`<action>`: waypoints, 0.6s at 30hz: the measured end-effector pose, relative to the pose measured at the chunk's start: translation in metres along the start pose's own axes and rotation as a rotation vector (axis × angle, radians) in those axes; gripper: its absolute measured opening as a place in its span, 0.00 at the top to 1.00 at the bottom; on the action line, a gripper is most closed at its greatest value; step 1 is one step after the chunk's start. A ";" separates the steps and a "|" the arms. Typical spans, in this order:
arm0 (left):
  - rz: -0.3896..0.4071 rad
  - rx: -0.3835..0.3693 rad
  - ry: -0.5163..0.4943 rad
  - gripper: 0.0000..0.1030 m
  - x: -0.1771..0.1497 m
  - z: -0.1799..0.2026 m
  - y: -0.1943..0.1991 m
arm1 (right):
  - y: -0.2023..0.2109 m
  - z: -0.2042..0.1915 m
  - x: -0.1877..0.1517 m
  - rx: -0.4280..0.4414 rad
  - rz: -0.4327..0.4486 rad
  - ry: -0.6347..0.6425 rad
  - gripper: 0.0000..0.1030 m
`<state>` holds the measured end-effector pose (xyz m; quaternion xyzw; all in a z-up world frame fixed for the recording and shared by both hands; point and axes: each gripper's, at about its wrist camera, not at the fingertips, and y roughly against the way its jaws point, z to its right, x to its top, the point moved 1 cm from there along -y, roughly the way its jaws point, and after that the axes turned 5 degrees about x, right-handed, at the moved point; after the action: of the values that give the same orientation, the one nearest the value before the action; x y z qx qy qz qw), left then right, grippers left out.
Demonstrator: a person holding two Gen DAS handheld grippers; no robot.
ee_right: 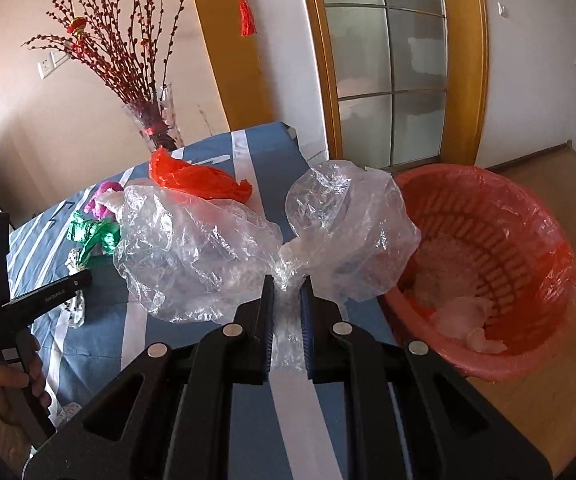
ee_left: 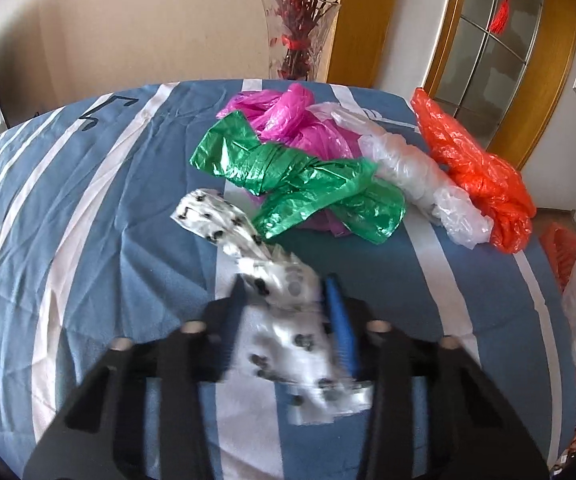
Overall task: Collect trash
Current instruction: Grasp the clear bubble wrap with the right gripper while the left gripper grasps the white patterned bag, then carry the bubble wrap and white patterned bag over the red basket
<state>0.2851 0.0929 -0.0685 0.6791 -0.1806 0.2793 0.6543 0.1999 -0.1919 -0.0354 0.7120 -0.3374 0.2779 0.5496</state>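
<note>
A white bag with black prints (ee_left: 208, 216) lies on the blue striped tablecloth (ee_left: 88, 200), and my left gripper (ee_left: 286, 296) is shut on its near end. Behind it lie a green bag (ee_left: 300, 188), a pink bag (ee_left: 288, 116), a clear bag (ee_left: 416, 176) and an orange bag (ee_left: 476, 168). My right gripper (ee_right: 288, 284) is shut on the twisted middle of a large clear plastic bag (ee_right: 192, 240), which billows to both sides above the table's right edge. A red basket (ee_right: 528, 248) with a thin liner stands on the floor to the right, with crumpled plastic inside.
A glass vase (ee_left: 296, 40) with red branches stands behind the table's far edge. A glazed door with a wooden frame (ee_right: 388, 60) is behind the basket. A hand (ee_right: 4, 388) in a cream sleeve grips the left gripper's handle at the lower left.
</note>
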 end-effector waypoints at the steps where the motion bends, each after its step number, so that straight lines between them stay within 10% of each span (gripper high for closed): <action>1: -0.001 -0.008 0.004 0.76 0.000 -0.001 0.001 | 0.000 0.001 -0.001 0.001 0.000 -0.003 0.88; 18: 0.083 -0.178 -0.045 0.84 -0.011 0.016 0.055 | 0.023 0.021 -0.001 -0.011 0.045 -0.042 0.88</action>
<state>0.2447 0.0716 -0.0315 0.6164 -0.2475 0.2738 0.6956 0.1820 -0.2156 -0.0277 0.7067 -0.3663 0.2734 0.5400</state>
